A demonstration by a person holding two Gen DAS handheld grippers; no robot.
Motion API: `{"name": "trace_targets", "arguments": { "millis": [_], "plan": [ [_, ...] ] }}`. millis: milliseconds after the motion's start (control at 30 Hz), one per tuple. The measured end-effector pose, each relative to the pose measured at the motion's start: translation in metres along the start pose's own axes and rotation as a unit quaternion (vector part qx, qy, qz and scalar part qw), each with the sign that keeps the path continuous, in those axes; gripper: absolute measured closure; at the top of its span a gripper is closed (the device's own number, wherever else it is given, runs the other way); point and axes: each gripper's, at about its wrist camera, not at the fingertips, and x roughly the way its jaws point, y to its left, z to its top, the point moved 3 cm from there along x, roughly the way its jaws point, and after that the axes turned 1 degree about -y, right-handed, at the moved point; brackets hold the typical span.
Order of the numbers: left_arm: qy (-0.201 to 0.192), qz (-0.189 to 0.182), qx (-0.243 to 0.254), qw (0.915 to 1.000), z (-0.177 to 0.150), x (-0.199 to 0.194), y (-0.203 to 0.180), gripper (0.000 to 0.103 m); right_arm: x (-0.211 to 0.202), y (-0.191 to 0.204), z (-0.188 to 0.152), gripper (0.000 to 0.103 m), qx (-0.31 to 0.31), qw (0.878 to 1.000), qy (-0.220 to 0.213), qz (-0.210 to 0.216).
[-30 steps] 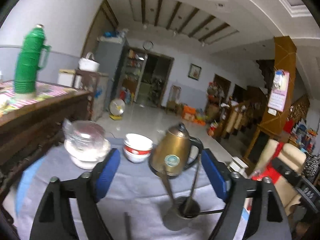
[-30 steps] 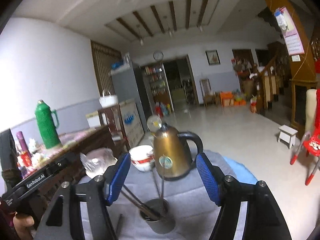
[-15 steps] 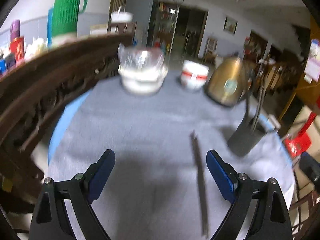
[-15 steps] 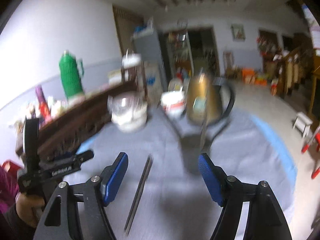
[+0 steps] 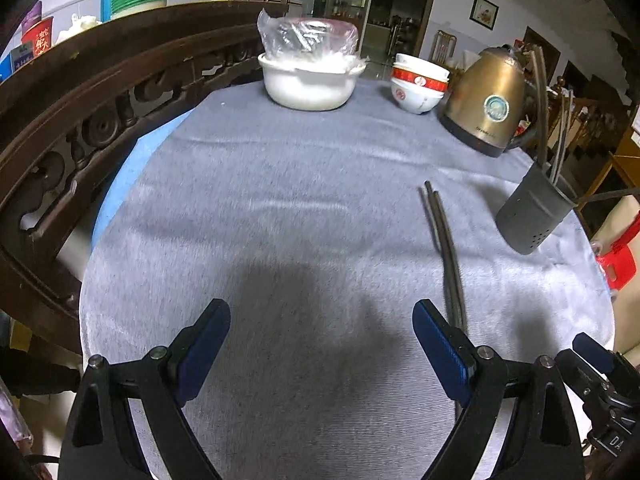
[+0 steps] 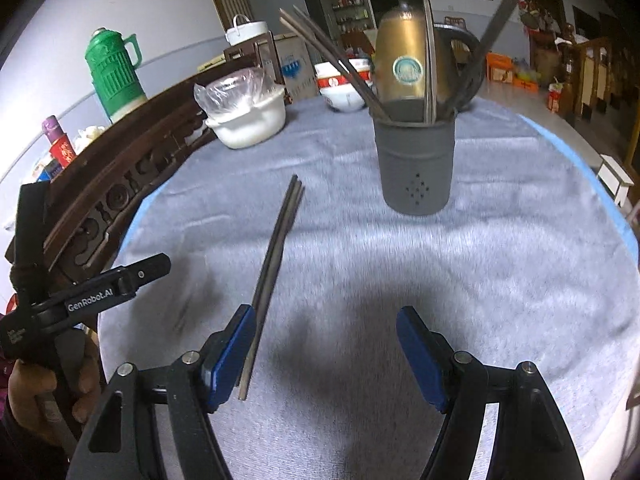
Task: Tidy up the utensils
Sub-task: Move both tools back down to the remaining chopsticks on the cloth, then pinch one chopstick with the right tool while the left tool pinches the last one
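Observation:
A pair of dark chopsticks (image 5: 443, 242) lies flat on the grey tablecloth (image 5: 280, 208); it also shows in the right wrist view (image 6: 276, 264). A grey perforated utensil holder (image 6: 414, 164) stands upright with several chopsticks in it; it shows at the right in the left wrist view (image 5: 534, 214). My left gripper (image 5: 320, 356) is open and empty, low over the cloth, left of the loose chopsticks. My right gripper (image 6: 324, 354) is open and empty; its left finger (image 6: 230, 354) is beside the chopsticks' near end.
A gold kettle (image 5: 486, 110) stands behind the holder, with stacked red-and-white bowls (image 5: 418, 82) and a plastic-covered white pot (image 5: 310, 78) at the far edge. A carved wooden rail (image 5: 100, 92) runs along the left. A green thermos (image 6: 114, 74) stands beyond it.
Both grippers have tilted down and pulled back from the holder toward the near table edge. The loose chopsticks now lie between them. Both stay open.

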Motion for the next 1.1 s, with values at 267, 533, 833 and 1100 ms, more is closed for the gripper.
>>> {"name": "trace_targets", "arguments": {
  "millis": [267, 533, 833, 1100],
  "plan": [
    [0.016, 0.008, 0.005, 0.9998, -0.009, 0.009, 0.0, 0.011, 0.011, -0.003, -0.01, 0.027, 0.008, 1.0, 0.017, 0.0],
    [0.022, 0.013, 0.015, 0.9996, -0.017, 0.011, -0.002, 0.01, 0.019, -0.003, -0.014, 0.027, 0.009, 0.999, 0.038, 0.014],
    [0.021, 0.022, 0.003, 0.9996, -0.018, 0.009, 0.011, 0.01, 0.05, 0.021, 0.007, 0.036, -0.02, 0.998, 0.055, 0.034],
    [0.024, 0.029, -0.015, 0.9992, -0.02, 0.01, 0.029, 0.011, 0.087, 0.033, 0.035, 0.062, 0.001, 0.996, 0.083, 0.044]
  ]
}}
